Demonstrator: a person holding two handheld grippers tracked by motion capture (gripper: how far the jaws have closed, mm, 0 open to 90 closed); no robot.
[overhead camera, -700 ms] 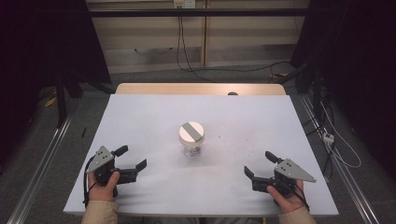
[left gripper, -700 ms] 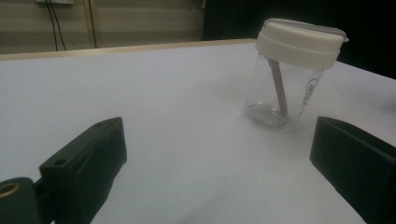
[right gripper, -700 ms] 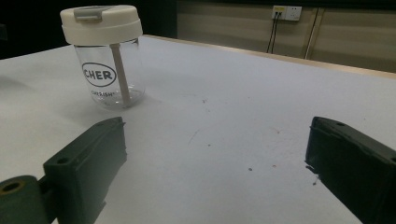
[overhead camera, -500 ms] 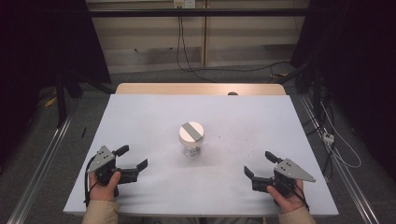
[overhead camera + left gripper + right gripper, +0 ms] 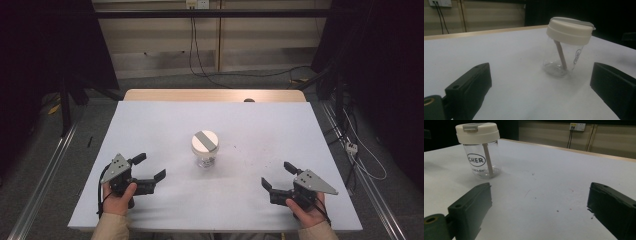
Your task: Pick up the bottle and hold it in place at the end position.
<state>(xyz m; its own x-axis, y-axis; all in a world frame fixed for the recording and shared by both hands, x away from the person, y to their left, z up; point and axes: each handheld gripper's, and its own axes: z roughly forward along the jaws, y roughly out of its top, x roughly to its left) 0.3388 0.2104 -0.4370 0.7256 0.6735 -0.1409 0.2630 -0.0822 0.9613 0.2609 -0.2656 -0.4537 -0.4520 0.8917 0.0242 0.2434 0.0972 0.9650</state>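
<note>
A clear plastic cup (image 5: 205,150) with a cream lid and a grey flap stands upright near the middle of the white table (image 5: 150,125). A straw leans inside the cup (image 5: 564,53), and printed lettering shows on the cup (image 5: 480,152) in the right gripper view. My left gripper (image 5: 149,168) rests low at the front left, open with nothing between its jaws, and points toward the cup. My right gripper (image 5: 278,176) sits at the front right, open and empty too, well short of the cup.
A wooden strip (image 5: 215,95) borders the table's far edge. Cables (image 5: 200,55) trail on the floor behind, and metal rails (image 5: 40,185) run along both sides. Small dark specks (image 5: 557,211) dot the tabletop near the right gripper.
</note>
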